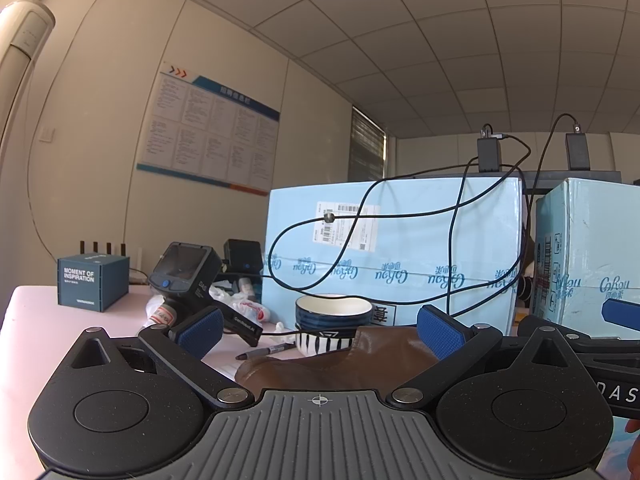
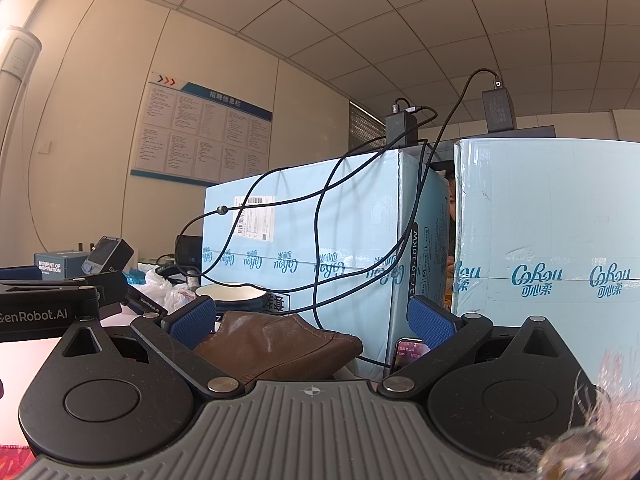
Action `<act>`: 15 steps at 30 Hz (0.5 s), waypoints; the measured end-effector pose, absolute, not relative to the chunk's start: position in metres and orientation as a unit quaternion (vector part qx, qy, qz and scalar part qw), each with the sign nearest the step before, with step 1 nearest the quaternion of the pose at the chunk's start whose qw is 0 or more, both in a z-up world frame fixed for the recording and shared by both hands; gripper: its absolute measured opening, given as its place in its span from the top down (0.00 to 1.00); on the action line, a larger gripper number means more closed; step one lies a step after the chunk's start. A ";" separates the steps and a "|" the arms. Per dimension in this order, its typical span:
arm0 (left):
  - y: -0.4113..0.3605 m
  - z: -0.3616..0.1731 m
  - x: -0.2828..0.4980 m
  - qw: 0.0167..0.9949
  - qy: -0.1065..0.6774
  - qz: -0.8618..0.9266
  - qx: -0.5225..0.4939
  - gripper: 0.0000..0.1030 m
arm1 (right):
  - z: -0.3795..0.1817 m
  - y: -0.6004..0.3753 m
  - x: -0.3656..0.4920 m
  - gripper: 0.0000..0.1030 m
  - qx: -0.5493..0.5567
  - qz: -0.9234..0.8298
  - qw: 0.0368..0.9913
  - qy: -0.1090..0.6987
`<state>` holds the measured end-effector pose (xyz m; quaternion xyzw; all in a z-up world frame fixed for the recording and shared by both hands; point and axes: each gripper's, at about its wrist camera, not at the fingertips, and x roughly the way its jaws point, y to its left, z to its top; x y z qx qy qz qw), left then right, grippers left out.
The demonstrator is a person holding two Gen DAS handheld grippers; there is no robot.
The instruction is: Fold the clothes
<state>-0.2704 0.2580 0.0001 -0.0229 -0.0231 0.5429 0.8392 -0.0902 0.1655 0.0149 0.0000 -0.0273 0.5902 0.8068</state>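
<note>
Two grippers, the left gripper (image 1: 320,330) and the right gripper (image 2: 313,318), hover with blue ribbed fingers spread wide, holding nothing. Between each pair lies the brown leather-like garment (image 2: 276,346), smooth, stitched and bunched, its long axis running left to right across the pale desk (image 1: 36,316). Behind it stand stacked striped bowls (image 1: 332,320) and light-blue cardboard boxes (image 1: 400,252) draped with black cables (image 1: 456,216).

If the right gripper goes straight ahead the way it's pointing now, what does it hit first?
Probably the brown leather garment lying between the open fingers of the right gripper. Past it stands the light blue carton, though depth is hard to judge through the fisheye.
</note>
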 end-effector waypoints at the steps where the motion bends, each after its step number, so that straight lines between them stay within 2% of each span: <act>1: 0.258 0.000 -0.270 0.839 -0.023 0.543 -0.023 0.00 | 0.015 0.166 -0.090 0.00 0.000 0.590 0.807 -0.027; 15: 0.259 0.000 -0.268 0.838 -0.016 0.545 -0.019 0.00 | 0.015 0.166 -0.091 0.00 -0.001 0.591 0.806 -0.028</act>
